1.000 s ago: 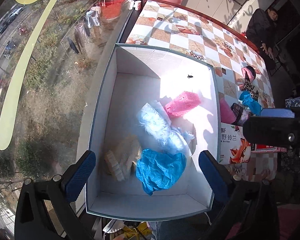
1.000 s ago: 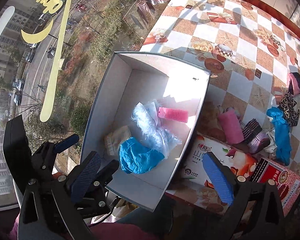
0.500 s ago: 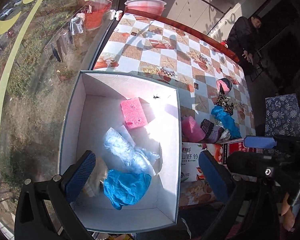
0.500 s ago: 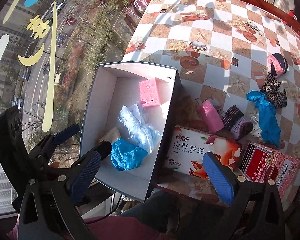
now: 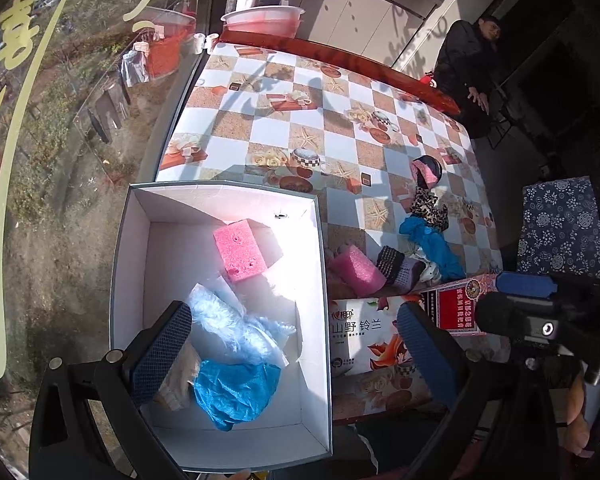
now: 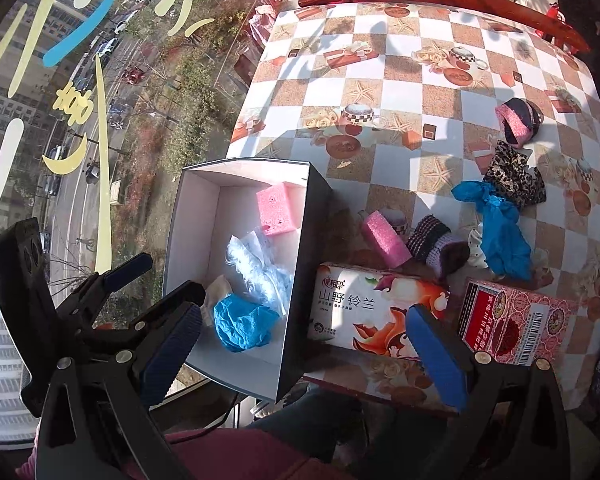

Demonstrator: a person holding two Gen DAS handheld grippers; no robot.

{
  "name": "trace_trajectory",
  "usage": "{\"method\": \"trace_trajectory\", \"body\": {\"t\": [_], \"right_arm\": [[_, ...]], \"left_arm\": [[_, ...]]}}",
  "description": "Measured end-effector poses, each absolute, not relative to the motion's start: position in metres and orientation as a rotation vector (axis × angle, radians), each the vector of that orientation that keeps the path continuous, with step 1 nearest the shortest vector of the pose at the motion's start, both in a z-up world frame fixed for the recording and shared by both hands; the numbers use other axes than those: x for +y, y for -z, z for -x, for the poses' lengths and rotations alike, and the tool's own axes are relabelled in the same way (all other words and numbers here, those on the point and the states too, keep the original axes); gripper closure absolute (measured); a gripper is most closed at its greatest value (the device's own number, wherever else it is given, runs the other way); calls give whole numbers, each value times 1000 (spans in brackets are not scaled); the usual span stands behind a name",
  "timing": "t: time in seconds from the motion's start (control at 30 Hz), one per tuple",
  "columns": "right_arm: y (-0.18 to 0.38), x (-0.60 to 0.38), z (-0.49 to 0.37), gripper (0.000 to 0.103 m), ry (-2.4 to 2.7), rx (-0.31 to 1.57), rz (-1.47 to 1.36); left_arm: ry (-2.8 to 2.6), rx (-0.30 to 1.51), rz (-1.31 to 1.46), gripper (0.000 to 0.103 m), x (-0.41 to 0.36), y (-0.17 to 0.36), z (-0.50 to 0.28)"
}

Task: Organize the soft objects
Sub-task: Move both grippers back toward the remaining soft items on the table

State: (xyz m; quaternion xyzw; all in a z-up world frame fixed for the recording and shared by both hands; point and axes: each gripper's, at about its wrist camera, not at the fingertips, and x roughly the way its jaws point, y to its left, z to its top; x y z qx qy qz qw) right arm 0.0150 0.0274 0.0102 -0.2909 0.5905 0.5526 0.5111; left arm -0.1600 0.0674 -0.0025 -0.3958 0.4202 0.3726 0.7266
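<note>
Both grippers hang above the near end of a table [image 6: 440, 100] covered in a checkered cloth, and both stand released with nothing between their blue pads. The left gripper [image 5: 296, 354] hovers over a white box [image 5: 236, 446], its left pad above the box's near left corner and its right pad beyond the box's right wall, over a tissue pack [image 5: 364, 336]. The right gripper [image 6: 304, 346] hovers further right, its left pad over the box's near edge and its right pad over the tissue pack and a red patterned carton [image 6: 516, 320] beside it.

Inside the box, just ahead of the left gripper's left pad, lie a crumpled blue cloth [image 5: 236, 390], a cream fluffy piece [image 5: 178, 376] partly hidden by that pad, and a pale blue fluffy bundle [image 5: 236, 324]. Further ahead, toward the box's far wall, a pink sponge block [image 5: 240, 250] lies flat.

Outside the box, ahead of the right gripper's right pad, the rest of the soft things lie on the table: a second pink sponge [image 6: 386, 238] just beyond the tissue pack, a dark knitted roll [image 6: 440, 246] touching it, a blue cloth strip [image 6: 496, 228] to the right, a leopard-print piece [image 6: 512, 176] beyond that, and a pink-and-black roll [image 6: 518, 120] furthest off.

To the left of both grippers a window [image 6: 100, 120] shows a street far below. In the left wrist view, a person in dark clothes [image 5: 468, 68] is at the table's far corner.
</note>
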Motion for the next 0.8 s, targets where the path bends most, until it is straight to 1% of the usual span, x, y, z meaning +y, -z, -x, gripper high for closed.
{"method": "trace_trajectory", "body": {"t": [0.2, 0.53, 0.8], "right_arm": [[-15, 7, -49, 0, -1279, 1444, 637], [-7, -49, -156, 0, -1036, 1506, 478], [12, -73, -177, 0, -981, 1560, 443]], "left_arm": [[-776, 1022, 793, 0, 59, 7, 126], [-671, 1163, 709, 0, 58, 31, 49], [-569, 1281, 720, 0, 88, 70, -45]]}}
